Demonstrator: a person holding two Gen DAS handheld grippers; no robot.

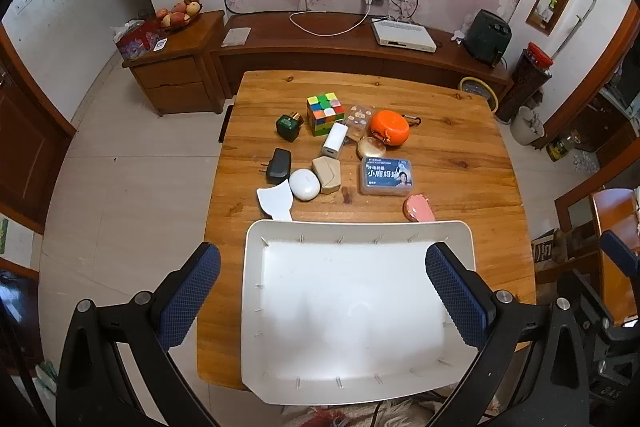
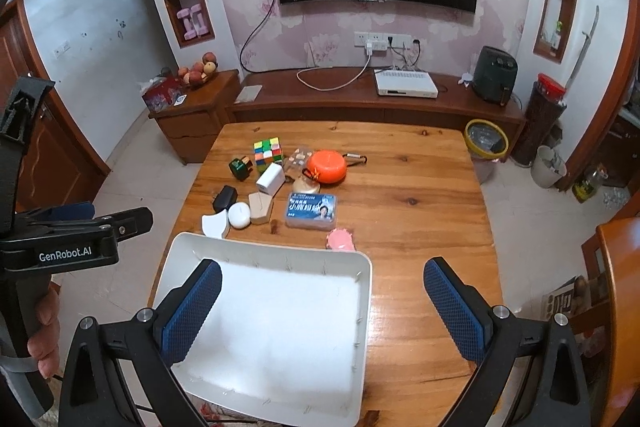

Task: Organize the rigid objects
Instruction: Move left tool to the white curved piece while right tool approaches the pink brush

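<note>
Above the wooden worktop (image 1: 460, 163), both tools, left (image 1: 322, 291) and right (image 2: 322, 307), hang fully open and empty. Scattered rigid objects, including a multicoloured puzzle cube (image 1: 325, 113), lie beyond the empty white rectangular tray (image 1: 360, 229), presumably their destination.

Glossy wood table (image 1: 460, 155); matt white plastic tray (image 1: 256, 287)
</note>
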